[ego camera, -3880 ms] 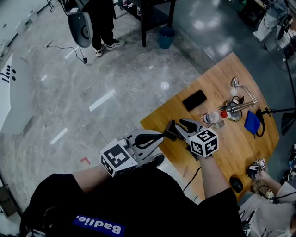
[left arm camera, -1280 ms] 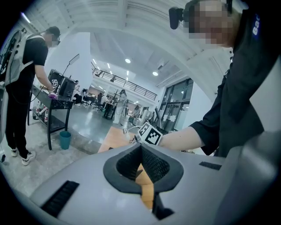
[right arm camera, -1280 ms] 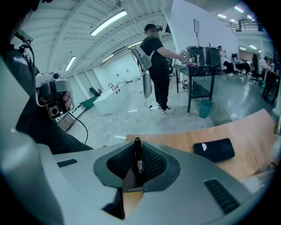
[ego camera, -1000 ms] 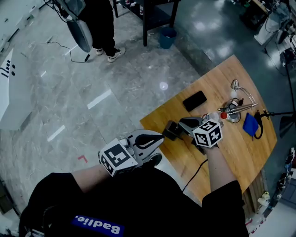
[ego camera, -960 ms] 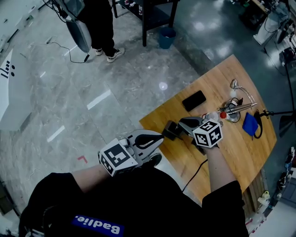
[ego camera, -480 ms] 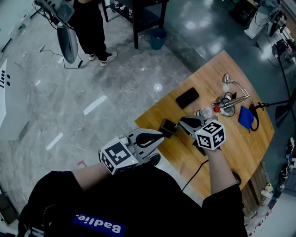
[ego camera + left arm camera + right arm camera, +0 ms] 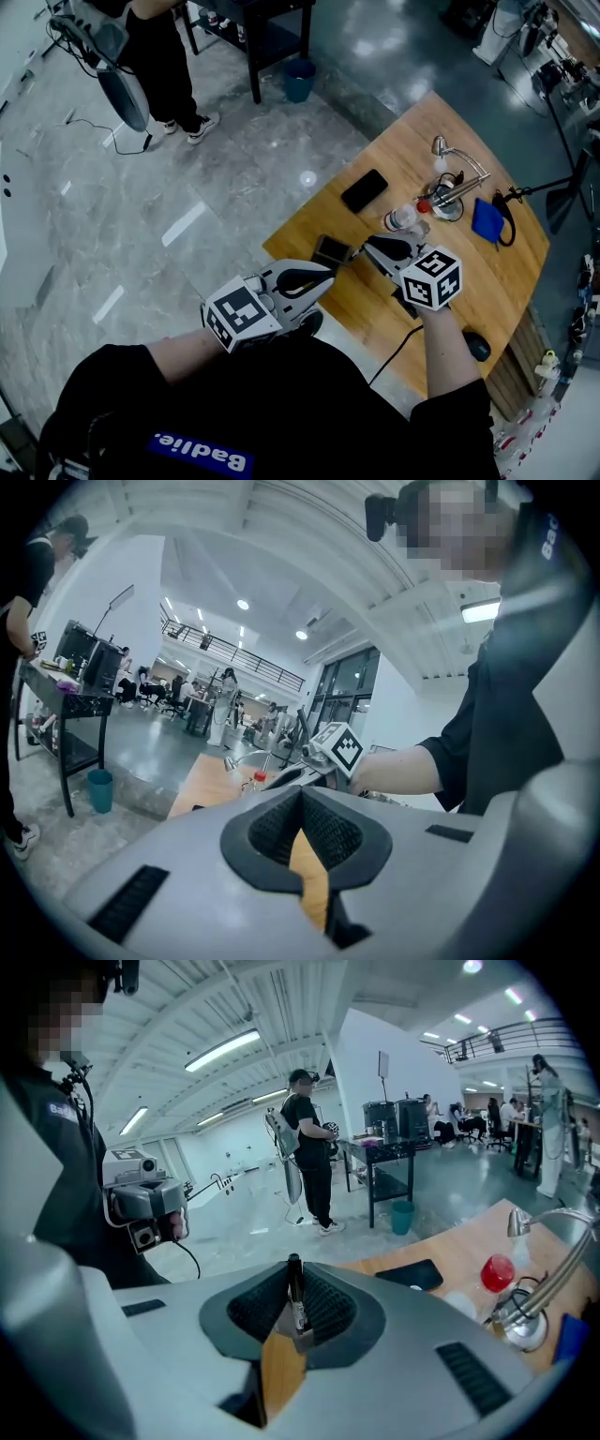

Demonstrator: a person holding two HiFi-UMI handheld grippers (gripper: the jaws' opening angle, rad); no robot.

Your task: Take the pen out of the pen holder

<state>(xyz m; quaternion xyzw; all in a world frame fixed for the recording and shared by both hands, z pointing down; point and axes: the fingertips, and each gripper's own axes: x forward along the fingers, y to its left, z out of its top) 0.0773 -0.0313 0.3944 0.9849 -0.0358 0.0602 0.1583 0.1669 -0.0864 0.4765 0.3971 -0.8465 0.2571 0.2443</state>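
My right gripper [image 7: 368, 247] hangs over the near corner of the wooden table [image 7: 478, 281], shut on a thin black pen [image 7: 295, 1295] that stands upright between its pads. Just left of its tips, at the table's edge, sits a dark square pen holder [image 7: 330, 251]; it is hidden in both gripper views. My left gripper [image 7: 321, 276] is shut and holds nothing, close to my body, below and left of the holder. In the left gripper view only bare wood shows through the gap of the left gripper [image 7: 302, 834], and the right gripper [image 7: 314, 766] is ahead of it.
On the table beyond lie a black phone [image 7: 365, 190], a clear bottle with a red cap [image 7: 403, 217], a gooseneck lamp [image 7: 452, 180], a blue item [image 7: 487, 220] and a mouse [image 7: 475, 347]. A person [image 7: 309, 1162] stands on the grey floor [image 7: 234, 169] beyond the table.
The head view has swung, so the table now sits higher and further right. The right gripper stays shut by the holder, and the left gripper keeps its place.
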